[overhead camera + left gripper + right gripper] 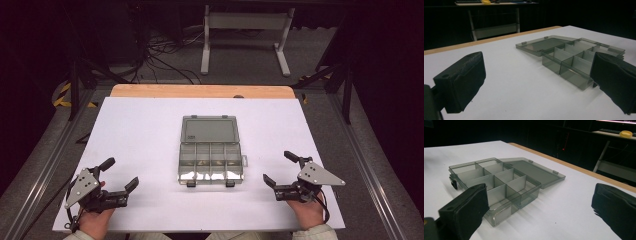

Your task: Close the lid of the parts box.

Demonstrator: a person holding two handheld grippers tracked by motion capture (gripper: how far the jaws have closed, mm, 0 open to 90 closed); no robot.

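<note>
A clear grey compartment box (210,162) lies open in the middle of the white table, its lid (209,130) folded flat toward the far side. Thin dividers split it into several cells, seen close in the left gripper view (574,62) and the right gripper view (496,182). My left gripper (120,173) rests near the front left edge, open, with nothing between its fingers. At the front right my right gripper (280,167) is also open and holds nothing. Both point inward at the box from a short distance.
The white table top (140,130) has a wooden strip (200,91) along its far edge. Beyond it stand a white frame's legs (245,40) and loose cables on the floor. Metal rails (367,165) run along both sides.
</note>
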